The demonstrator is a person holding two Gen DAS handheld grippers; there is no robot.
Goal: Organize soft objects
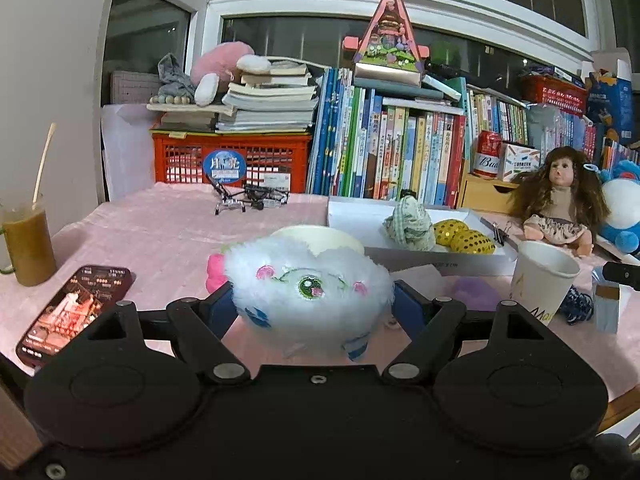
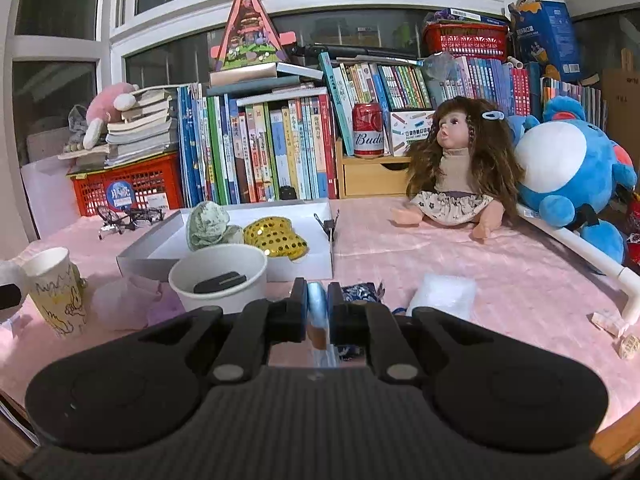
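My left gripper (image 1: 312, 304) is shut on a fluffy white plush toy (image 1: 308, 288) with a green eye and pink bow, held above the pink tablecloth. My right gripper (image 2: 318, 310) is shut on a thin light-blue packet (image 2: 318, 312), held upright between the pads. A white tray (image 2: 320, 268) holds a green-white cloth ball (image 2: 208, 226) and a gold sequin pouch (image 2: 276, 238); the tray also shows in the left wrist view (image 1: 440, 260). A dark blue patterned pouch (image 2: 358, 294) lies just past my right fingers.
A white bowl (image 2: 218, 276), a drawn-on paper cup (image 2: 56, 292), a clear plastic bag (image 2: 444, 294), a doll (image 2: 460, 168) and a blue plush (image 2: 568, 172) stand on the table. A phone (image 1: 76, 312) and a drink cup (image 1: 26, 240) sit at left. Books line the back.
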